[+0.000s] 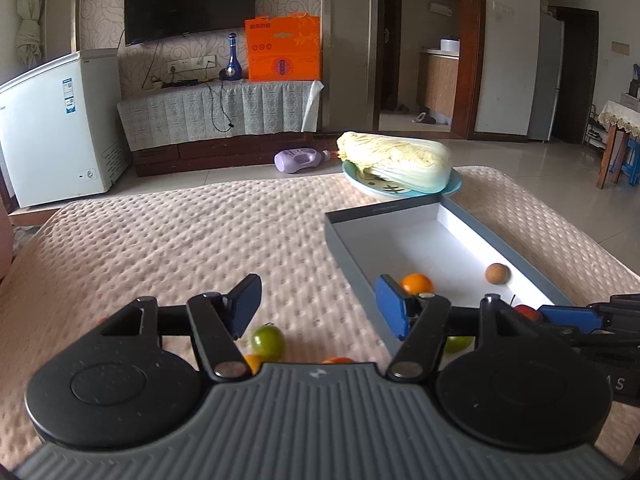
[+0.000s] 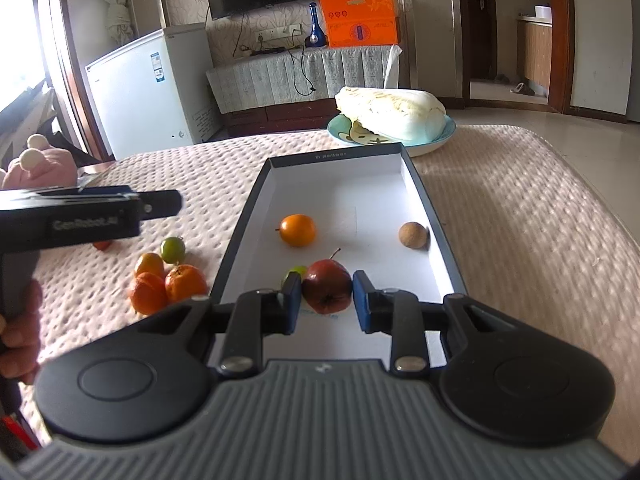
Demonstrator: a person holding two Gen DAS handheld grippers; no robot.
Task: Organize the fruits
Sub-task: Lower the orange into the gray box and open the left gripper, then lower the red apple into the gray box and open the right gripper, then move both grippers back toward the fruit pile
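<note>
Fruit sorting into a grey box [image 2: 424, 192] on a quilted table.
Right gripper [image 2: 327, 300] pinches a red apple [image 2: 326, 286] low over the box, likely to set it down; left gripper [image 1: 316, 306] spread, empty, above loose green fruit [image 1: 267, 341].

Lighting: soft daylight from a window [image 2: 24, 52] at left; dappled bright patches across the quilted cover [image 2: 520, 216]. Shadows: faint. Glare: mild, on floor tiles [image 1: 560, 168]. Distortion: strong fisheye bending at edges. Focus: generally sharp, slightly soft far background.
</note>
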